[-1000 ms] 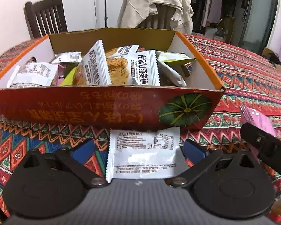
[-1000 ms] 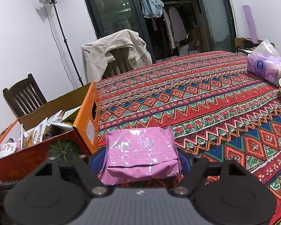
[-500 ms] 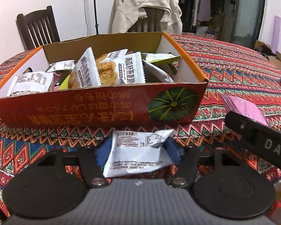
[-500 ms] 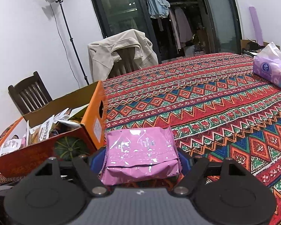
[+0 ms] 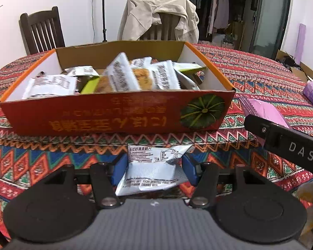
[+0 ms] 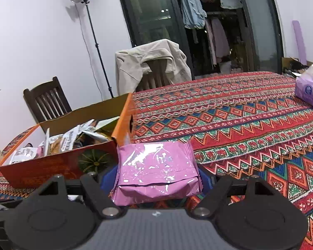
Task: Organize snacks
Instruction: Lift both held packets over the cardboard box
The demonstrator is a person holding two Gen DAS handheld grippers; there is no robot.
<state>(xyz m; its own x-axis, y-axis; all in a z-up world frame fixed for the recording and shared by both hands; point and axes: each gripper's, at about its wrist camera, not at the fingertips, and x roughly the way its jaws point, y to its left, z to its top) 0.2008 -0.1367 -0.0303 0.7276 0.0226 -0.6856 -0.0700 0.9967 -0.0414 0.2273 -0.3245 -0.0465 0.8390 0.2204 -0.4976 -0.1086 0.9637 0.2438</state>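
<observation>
An orange cardboard box (image 5: 119, 116) with a pumpkin picture stands on the patterned tablecloth and holds several snack packets (image 5: 135, 77). My left gripper (image 5: 153, 170) is shut on a white snack packet (image 5: 150, 169), held above the cloth in front of the box. My right gripper (image 6: 156, 177) is shut on a pink snack packet (image 6: 156, 170), to the right of the box (image 6: 58, 164). The pink packet (image 5: 263, 110) and the right gripper's finger also show at the right of the left wrist view.
A purple tissue pack (image 6: 311, 87) lies at the table's far right. Two chairs stand behind the table, one wooden (image 5: 41, 31), one draped with a beige jacket (image 5: 158, 18). A light stand (image 6: 94, 41) is by the wall.
The left gripper closed on the white packet and lifted it off the cloth. The right gripper rose slightly with the pink packet.
</observation>
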